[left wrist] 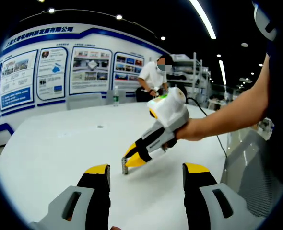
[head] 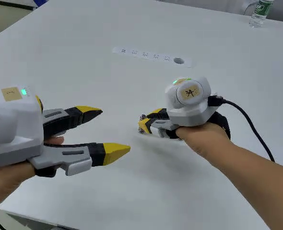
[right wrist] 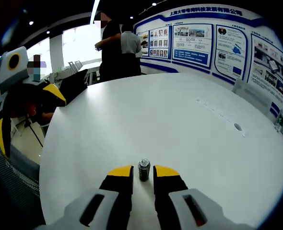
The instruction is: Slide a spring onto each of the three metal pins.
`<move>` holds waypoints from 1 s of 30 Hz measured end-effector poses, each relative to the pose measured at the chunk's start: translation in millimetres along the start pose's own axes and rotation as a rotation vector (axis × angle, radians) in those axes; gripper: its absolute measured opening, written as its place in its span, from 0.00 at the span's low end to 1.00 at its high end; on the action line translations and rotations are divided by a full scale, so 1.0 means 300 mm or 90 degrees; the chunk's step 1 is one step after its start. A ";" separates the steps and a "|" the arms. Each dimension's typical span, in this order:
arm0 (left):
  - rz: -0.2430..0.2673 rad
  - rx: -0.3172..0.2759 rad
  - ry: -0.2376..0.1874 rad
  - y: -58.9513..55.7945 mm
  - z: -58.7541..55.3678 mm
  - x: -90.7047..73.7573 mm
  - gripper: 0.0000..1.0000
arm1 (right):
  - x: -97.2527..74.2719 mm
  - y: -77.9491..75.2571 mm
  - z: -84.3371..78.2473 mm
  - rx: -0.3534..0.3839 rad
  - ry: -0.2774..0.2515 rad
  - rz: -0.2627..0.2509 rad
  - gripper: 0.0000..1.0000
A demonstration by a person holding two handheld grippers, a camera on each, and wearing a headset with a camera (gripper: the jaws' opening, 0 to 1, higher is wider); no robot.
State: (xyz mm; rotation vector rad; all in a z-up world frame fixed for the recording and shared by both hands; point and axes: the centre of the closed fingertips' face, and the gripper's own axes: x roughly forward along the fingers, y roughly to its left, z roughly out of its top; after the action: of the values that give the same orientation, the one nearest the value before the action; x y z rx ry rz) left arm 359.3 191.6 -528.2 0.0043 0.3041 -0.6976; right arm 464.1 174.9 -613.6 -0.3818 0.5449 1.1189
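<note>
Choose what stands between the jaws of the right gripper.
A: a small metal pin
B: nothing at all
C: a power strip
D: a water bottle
A: in the right gripper view, a small metal pin with ringed sides stands upright on the white table, between the yellow tips of the right gripper.

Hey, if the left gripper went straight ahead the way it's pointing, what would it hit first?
Probably the right gripper, at its yellow tips, or the small metal part between them. Depth is unclear, so I can't say which comes first.
</note>
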 end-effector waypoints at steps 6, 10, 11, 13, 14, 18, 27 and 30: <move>-0.002 0.013 0.011 -0.007 -0.013 0.013 0.63 | -0.058 0.024 0.009 0.001 -0.019 0.001 0.21; -0.008 0.019 0.016 -0.020 -0.020 0.027 0.64 | -0.099 0.048 -0.003 -0.002 -0.027 0.004 0.22; -0.008 0.020 0.016 -0.021 -0.021 0.030 0.64 | -0.107 0.053 -0.007 -0.003 -0.027 0.005 0.23; -0.010 0.018 0.015 -0.023 -0.022 0.035 0.64 | -0.129 0.063 -0.015 -0.006 -0.027 0.008 0.24; -0.010 0.017 0.015 -0.022 -0.023 0.036 0.65 | -0.138 0.067 -0.018 -0.007 -0.028 0.010 0.24; -0.009 0.015 0.016 -0.021 -0.029 0.041 0.65 | -0.178 0.092 -0.030 -0.010 -0.031 0.018 0.26; -0.011 0.013 0.021 -0.011 -0.033 0.049 0.67 | -0.284 0.106 -0.071 -0.008 -0.043 0.011 0.29; -0.015 0.016 0.022 -0.020 -0.031 0.060 0.68 | -0.322 0.088 -0.090 -0.003 -0.044 0.000 0.30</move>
State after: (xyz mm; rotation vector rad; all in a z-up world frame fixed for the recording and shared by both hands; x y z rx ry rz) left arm 366.0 176.8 -541.4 0.0366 0.3296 -0.7250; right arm 402.3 99.3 -579.1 -0.3458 0.4811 1.1299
